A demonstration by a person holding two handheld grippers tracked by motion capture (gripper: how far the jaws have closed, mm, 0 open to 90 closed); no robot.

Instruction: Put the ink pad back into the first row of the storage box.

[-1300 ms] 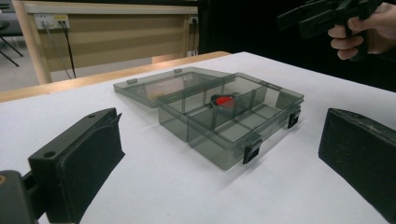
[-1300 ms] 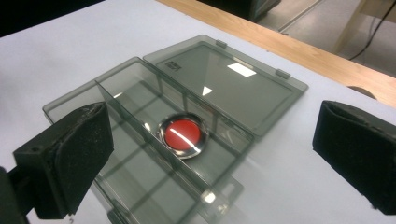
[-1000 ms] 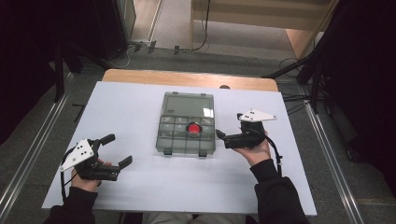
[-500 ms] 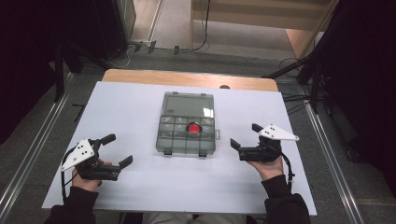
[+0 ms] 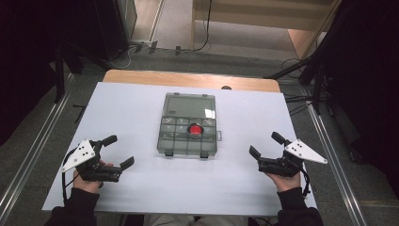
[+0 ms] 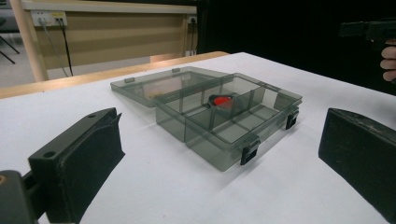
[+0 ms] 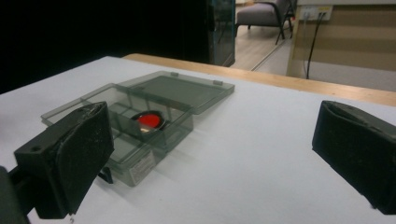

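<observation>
Two grippers, left [image 5: 118, 150] and right [image 5: 264, 145], rest wide open, empty, flanking clear compartment box [image 5: 188, 136] at table [image 5: 131, 108] centre, lid open. Box likely light, rigid, slippery; grip side walls.

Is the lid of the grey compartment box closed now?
No, the lid lies folded open flat on the table behind the box, whose compartments stand uncovered.

Surface [image 5: 141, 108]: wooden top, white sheet [image 5: 263, 122] covering all but a strip of the far edge. One smoky clear compartment box [image 5: 188, 134] lies mid-sheet, lid [image 5: 188, 106] open flat toward far edge; red round item [image 5: 195, 129] in one middle compartment.
</observation>
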